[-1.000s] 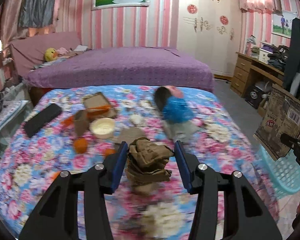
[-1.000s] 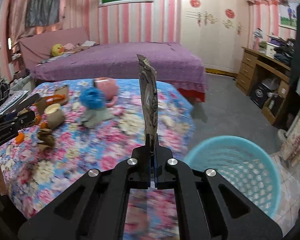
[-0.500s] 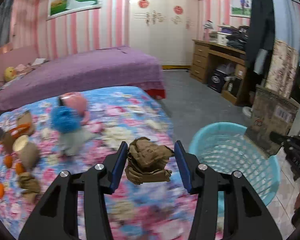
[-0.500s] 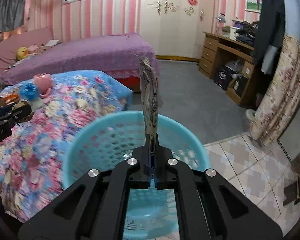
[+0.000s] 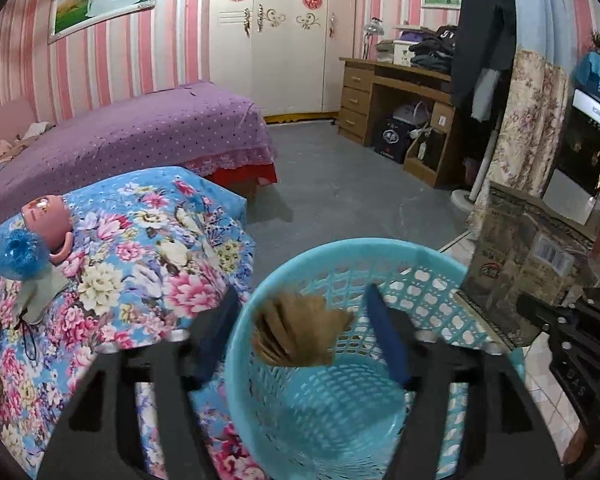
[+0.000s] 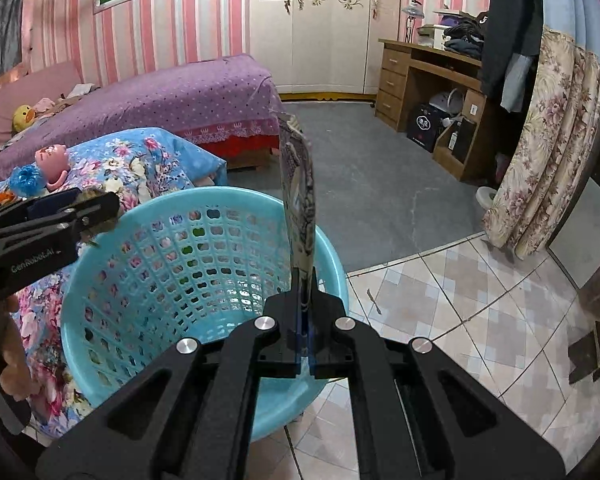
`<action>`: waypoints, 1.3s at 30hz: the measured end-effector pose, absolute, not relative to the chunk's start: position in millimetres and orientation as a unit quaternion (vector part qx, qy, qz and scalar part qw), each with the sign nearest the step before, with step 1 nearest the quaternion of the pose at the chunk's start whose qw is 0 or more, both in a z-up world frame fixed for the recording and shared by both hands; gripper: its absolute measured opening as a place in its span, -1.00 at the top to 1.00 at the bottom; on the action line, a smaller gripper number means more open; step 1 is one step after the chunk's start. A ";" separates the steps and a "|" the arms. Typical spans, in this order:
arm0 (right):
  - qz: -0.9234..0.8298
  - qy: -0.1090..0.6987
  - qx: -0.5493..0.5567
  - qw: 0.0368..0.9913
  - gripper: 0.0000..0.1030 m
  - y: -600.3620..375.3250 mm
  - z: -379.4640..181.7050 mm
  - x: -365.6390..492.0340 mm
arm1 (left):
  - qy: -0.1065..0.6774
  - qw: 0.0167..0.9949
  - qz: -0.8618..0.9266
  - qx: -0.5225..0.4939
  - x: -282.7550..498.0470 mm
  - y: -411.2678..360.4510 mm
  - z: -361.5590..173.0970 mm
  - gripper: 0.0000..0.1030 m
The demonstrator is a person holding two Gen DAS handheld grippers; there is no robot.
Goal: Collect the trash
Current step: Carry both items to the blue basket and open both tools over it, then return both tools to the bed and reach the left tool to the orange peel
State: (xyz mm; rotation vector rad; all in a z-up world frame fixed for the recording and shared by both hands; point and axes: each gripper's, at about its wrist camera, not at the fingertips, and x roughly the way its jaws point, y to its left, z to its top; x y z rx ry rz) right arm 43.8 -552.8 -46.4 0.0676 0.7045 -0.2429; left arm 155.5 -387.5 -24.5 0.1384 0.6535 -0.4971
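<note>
I've got both grippers over the blue basket [image 5: 384,258], which sits on the floor just right of the floral bedspread [image 5: 140,264]. Left gripper [image 5: 300,332]: jaws spread wide, and the brown crumpled paper [image 5: 296,334] sits blurred in the gap between them, touching neither blue pad as far as I can see, so I read it as dropping into the basket (can't be sure from one blurry shot). Right gripper [image 6: 305,312]: jaws pinched tight on the bottom edge of a flat printed wrapper [image 6: 298,192], which stands upright above the basket's far-right rim.

Step in hand, imo: dump the wrapper. To do it well I'd shift the right gripper a bit left, toward the basket's middle, since the wrapper is close to the rim and, being flat and light, could flutter out onto the tile floor [image 6: 440,312]. Tilt it down, then open fully. Keep clear of the left gripper, near the left rim.
</note>
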 end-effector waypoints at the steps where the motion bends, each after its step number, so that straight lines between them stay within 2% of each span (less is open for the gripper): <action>1: -0.118 0.344 0.032 0.931 0.95 -553.1 -46.3 43.6 | 0.317 0.916 -0.236 0.067 156.2 -386.5 -24.3 -0.58; 6: -0.118 0.341 0.035 0.932 0.95 -552.8 -45.8 46.4 | 0.328 0.917 -0.222 0.053 165.4 -368.2 -21.8 -0.69; 12: -0.122 0.341 0.029 0.932 0.94 -542.9 -53.8 54.1 | 0.307 0.929 -0.197 0.058 164.8 -338.7 -12.6 -0.84; 15: -0.128 0.336 0.030 0.933 0.90 -538.4 -55.6 58.5 | 0.303 0.933 -0.182 0.062 165.9 -322.6 -10.0 -0.86; 16: -0.128 0.335 0.029 0.933 0.85 -536.1 -55.7 60.3 | 0.302 0.934 -0.179 0.062 165.6 -318.4 -9.6 -0.86; 18: -0.141 0.333 0.014 0.932 0.59 -528.6 -56.6 64.3 | 0.301 0.935 -0.177 0.057 164.3 -306.8 -8.4 -0.86; 19: -0.148 0.330 0.005 0.932 0.28 -526.4 -56.7 64.9 | 0.300 0.936 -0.173 0.055 163.1 -299.9 -7.8 -0.86; 20: -0.154 0.326 -0.001 0.933 0.08 -524.7 -57.0 65.2 | 0.300 0.937 -0.170 0.055 162.4 -296.1 -7.6 -0.86; 22: -0.165 0.324 -0.006 0.931 -0.05 -521.1 -58.8 66.4 | 0.299 0.939 -0.163 0.053 160.5 -285.9 -6.9 -0.86; 24: -0.179 0.319 -0.010 0.931 -0.27 -517.9 -59.6 65.9 | 0.299 0.940 -0.157 0.052 159.1 -274.4 -4.9 -0.87; 26: -0.190 0.307 -0.009 0.933 -0.74 -512.3 -57.2 62.8 | 0.298 0.941 -0.152 0.051 158.0 -262.1 -1.3 -0.87; 27: -0.194 0.300 -0.009 0.934 -0.82 -508.6 -54.5 61.6 | 0.296 0.942 -0.150 0.049 157.1 -255.6 0.2 -0.88; 29: -0.193 0.293 -0.010 0.936 -0.91 -498.7 -48.7 62.2 | 0.293 0.944 -0.147 0.045 154.7 -242.8 4.4 -0.90; 39: -0.143 0.262 -0.015 0.954 -0.92 -417.8 -7.5 75.2 | 0.277 0.953 -0.115 0.040 142.1 -161.2 20.4 -0.91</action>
